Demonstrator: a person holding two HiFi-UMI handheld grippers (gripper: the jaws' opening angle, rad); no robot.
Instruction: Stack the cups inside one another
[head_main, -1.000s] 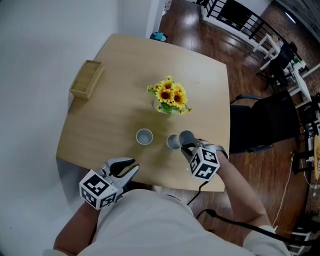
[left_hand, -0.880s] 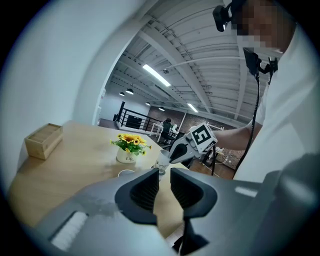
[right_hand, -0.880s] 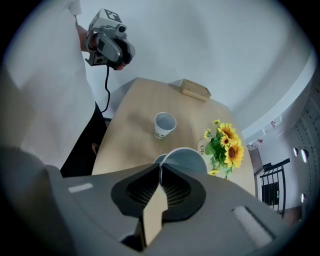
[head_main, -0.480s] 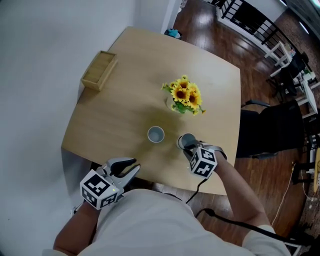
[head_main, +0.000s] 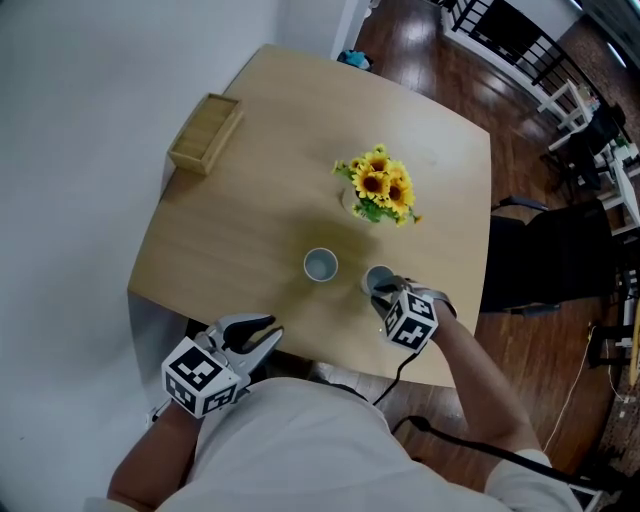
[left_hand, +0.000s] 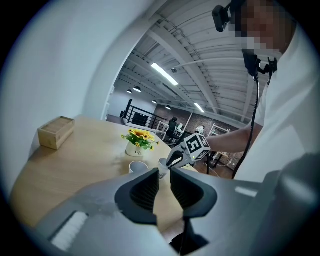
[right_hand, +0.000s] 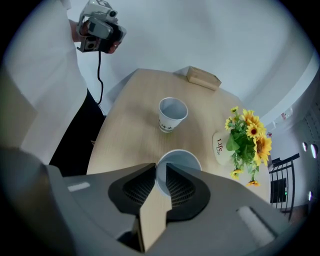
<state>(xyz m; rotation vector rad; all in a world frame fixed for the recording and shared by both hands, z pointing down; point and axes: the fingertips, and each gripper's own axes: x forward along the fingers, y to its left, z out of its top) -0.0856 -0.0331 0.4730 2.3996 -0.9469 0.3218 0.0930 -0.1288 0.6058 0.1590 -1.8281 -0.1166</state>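
Right tool, jaws just opening, straddles cup rim near table edge; left tool released, empty

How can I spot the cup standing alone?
On the table, find the sunflower pot. Two paper cups stand on its near side. Yours is the left cup, standing free; the right cup has its wall between the right tongs, which have just been opening.

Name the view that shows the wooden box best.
Head view: the wooden box shows whole from above, at the table's edge. Left gripper view gives a low side angle; right gripper view, a small distant shape.
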